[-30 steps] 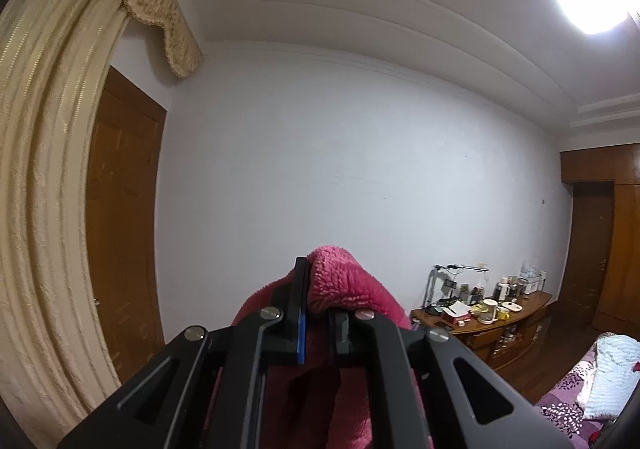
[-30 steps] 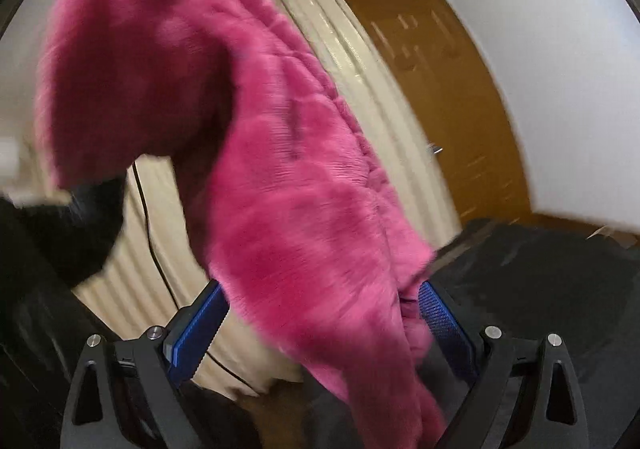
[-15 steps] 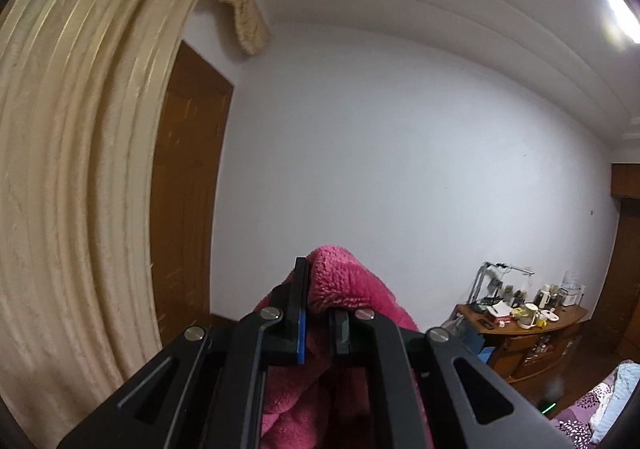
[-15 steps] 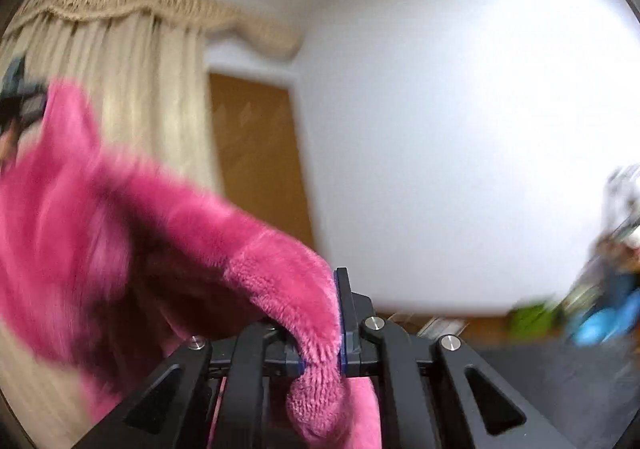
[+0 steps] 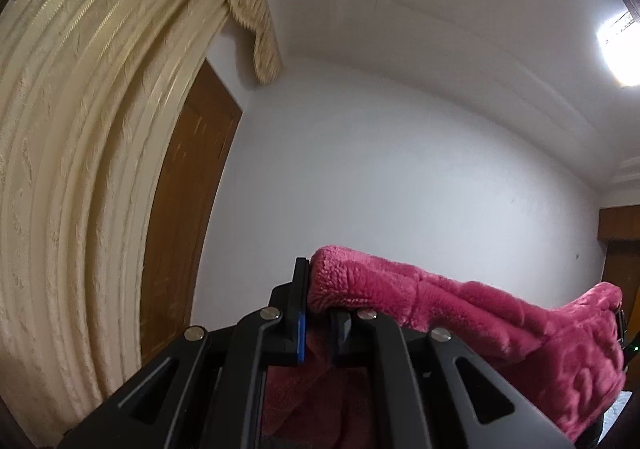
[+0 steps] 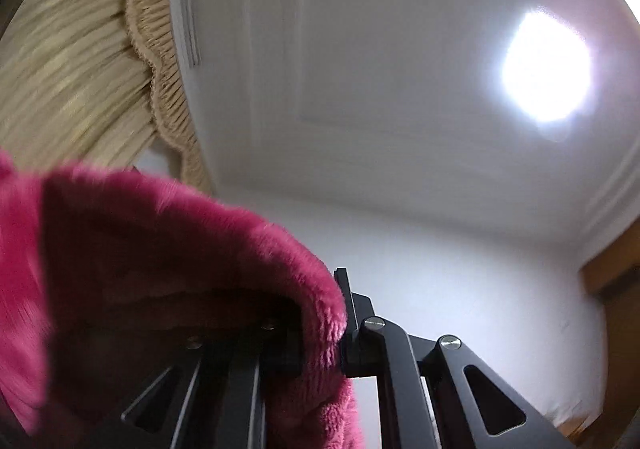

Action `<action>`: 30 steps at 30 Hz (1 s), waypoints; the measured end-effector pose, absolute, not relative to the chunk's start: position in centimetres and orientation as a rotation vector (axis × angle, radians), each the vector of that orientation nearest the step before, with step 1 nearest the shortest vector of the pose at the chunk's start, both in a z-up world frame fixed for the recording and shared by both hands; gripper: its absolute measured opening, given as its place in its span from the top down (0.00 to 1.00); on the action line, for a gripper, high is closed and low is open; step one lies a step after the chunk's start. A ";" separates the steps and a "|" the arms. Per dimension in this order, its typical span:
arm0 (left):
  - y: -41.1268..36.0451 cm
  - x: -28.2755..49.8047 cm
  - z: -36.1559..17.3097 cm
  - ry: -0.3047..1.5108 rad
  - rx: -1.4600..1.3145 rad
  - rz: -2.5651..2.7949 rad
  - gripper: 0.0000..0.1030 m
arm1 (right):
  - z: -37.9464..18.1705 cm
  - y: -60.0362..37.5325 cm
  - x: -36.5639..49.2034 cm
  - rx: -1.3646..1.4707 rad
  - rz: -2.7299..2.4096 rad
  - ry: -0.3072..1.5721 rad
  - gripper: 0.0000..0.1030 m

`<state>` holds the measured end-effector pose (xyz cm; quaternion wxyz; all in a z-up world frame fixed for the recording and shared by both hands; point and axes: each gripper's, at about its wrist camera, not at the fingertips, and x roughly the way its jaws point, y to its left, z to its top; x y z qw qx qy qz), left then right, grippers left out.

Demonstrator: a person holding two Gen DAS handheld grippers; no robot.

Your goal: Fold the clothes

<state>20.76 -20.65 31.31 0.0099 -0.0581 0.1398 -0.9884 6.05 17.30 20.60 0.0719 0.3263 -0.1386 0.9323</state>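
A fluffy magenta fleece garment is held up in the air between both grippers. My left gripper is shut on one edge of it; the fleece stretches right toward the far edge of the left wrist view. My right gripper is shut on another edge of the garment, which drapes left and covers the left finger. Both cameras tilt upward at wall and ceiling. The lower part of the garment is hidden.
Cream pleated curtains with a fringed valance hang at left, next to a brown wooden door. A white wall and ceiling with a bright lamp fill the remainder. No table or bed shows.
Both grippers have tilted and risen upward; the desk and bed dropped out of the left view. The right gripper, open a second ago, has shut on the garment, which now spans between the grippers.
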 end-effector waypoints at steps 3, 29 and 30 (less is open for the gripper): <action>-19.5 22.0 30.9 0.416 -0.241 -3.067 0.89 | 20.3 18.1 8.8 0.999 2.730 -0.486 0.89; -16.8 -6.4 11.7 0.333 0.775 -2.968 0.88 | -0.4 25.1 -7.1 -0.155 2.886 -0.501 0.89; -16.5 -9.0 9.6 0.302 0.851 -2.946 0.88 | -2.0 25.3 -9.0 -0.232 2.884 -0.496 0.89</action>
